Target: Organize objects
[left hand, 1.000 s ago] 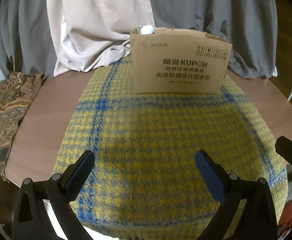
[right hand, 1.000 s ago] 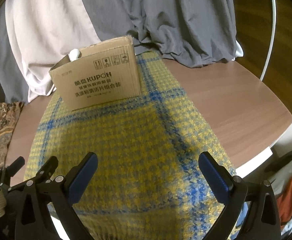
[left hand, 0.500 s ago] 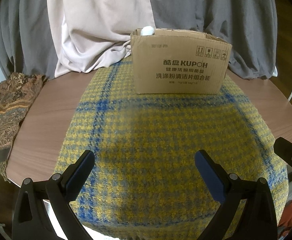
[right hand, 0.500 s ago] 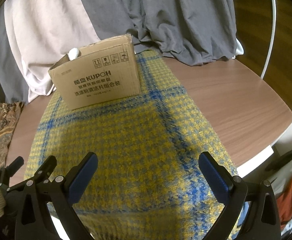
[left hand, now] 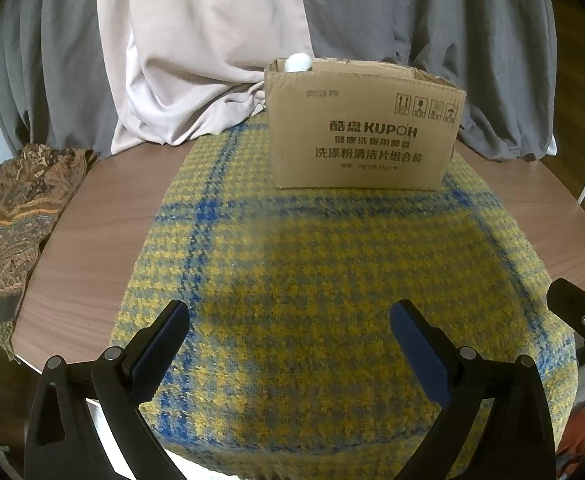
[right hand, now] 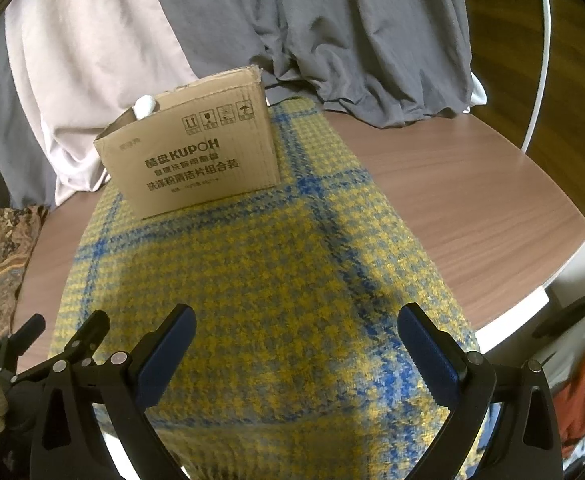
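An open brown cardboard box [left hand: 362, 128] printed KUPOH stands at the far end of a yellow and blue checked cloth [left hand: 332, 280] on a round wooden table [left hand: 92, 232]. A white object [left hand: 299, 62] pokes above the box's left corner; it also shows in the right wrist view [right hand: 145, 105]. The box [right hand: 196, 160] and cloth [right hand: 260, 288] show there too. My left gripper [left hand: 288, 320] is open and empty over the cloth's near edge. My right gripper [right hand: 295, 324] is open and empty beside it, to the right.
A brown patterned fabric [left hand: 16, 208] lies at the table's left edge. Grey and pale pink drapes [left hand: 212, 40] hang behind the table. A white curved tube [right hand: 540, 52] stands at the right. Orange and white clothing [right hand: 580, 380] lies below the table's right edge.
Both grippers have stayed nearly still; the views shift only very slightly. Nothing on the table has moved.
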Demonstrator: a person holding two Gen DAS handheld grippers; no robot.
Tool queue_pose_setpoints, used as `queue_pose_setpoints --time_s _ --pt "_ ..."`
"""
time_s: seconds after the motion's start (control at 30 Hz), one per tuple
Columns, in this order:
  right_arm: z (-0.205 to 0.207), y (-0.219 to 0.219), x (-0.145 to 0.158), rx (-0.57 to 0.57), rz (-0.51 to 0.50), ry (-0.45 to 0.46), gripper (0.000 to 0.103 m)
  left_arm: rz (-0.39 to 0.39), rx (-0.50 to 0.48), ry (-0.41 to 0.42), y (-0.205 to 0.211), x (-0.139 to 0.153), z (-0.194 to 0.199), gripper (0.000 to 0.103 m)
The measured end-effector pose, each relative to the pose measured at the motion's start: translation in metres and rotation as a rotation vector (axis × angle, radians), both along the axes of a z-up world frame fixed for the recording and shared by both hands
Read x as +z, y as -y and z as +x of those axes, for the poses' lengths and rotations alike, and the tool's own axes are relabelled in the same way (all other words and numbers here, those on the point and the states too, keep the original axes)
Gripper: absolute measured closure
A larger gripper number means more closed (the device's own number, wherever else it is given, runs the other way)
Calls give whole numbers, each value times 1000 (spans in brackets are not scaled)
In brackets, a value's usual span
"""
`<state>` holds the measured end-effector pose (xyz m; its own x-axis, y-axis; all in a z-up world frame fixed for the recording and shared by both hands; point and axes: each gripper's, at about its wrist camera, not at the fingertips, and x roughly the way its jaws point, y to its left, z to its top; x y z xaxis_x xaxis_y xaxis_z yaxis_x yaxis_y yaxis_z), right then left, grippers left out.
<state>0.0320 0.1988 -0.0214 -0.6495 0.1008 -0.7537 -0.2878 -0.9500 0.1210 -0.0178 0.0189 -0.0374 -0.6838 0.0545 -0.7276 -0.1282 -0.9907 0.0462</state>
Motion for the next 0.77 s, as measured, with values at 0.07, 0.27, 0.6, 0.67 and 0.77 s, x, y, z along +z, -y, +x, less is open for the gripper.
queue_pose_setpoints --time_s 0.07,0.27,0.6,0.67,0.77 --pt "0 0 -1 -1 -2 1 2 2 2 2 0 0 1 1" --pt "0 0 -1 1 -1 1 2 5 5 3 2 -1 1 1" --pt "1 2 -2 -6 0 2 2 10 4 17 3 -4 0 1" --pt "1 2 -3 -8 1 3 2 -2 6 9 2 -5 0 1" --pt "1 2 -4 -9 -4 5 2 -3 7 12 2 -5 0 1"
